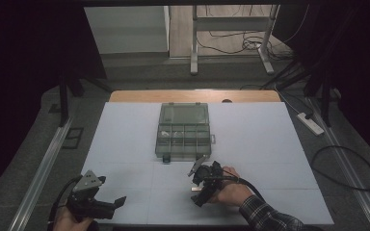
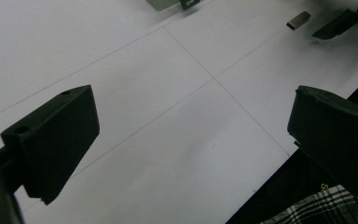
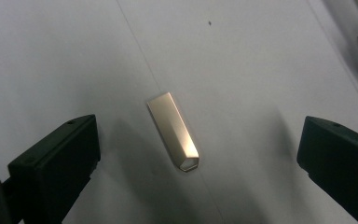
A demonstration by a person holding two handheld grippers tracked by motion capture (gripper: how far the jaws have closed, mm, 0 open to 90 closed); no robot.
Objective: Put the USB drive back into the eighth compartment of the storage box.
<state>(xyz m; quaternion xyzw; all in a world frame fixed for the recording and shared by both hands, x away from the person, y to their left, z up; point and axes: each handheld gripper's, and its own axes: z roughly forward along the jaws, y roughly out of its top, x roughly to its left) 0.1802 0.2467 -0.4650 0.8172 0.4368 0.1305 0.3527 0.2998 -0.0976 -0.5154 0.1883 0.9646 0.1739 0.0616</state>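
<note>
The small, flat, gold-coloured metal piece (image 3: 173,131), oblong with one end cut to a blunt point, lies flat on the pale grey worktop (image 1: 270,144) near the front edge, a little right of centre; the right gripper (image 3: 198,158) hangs just above it with its jaws spread wide, one to each side and neither touching, so the step in hand looks like the approach to a pick-up; the next move, as I judge it, calls for lowering until the jaw tips meet the worktop, and closing across the narrow width, since so thin a piece could slip or tip; the translucent grey plastic compartment box (image 1: 183,131) stands farther back at the centre, its lid raised, a likely destination; the left gripper (image 1: 107,204) rests at the near left corner, jaws apart and holding nothing, well away from the piece.
</note>
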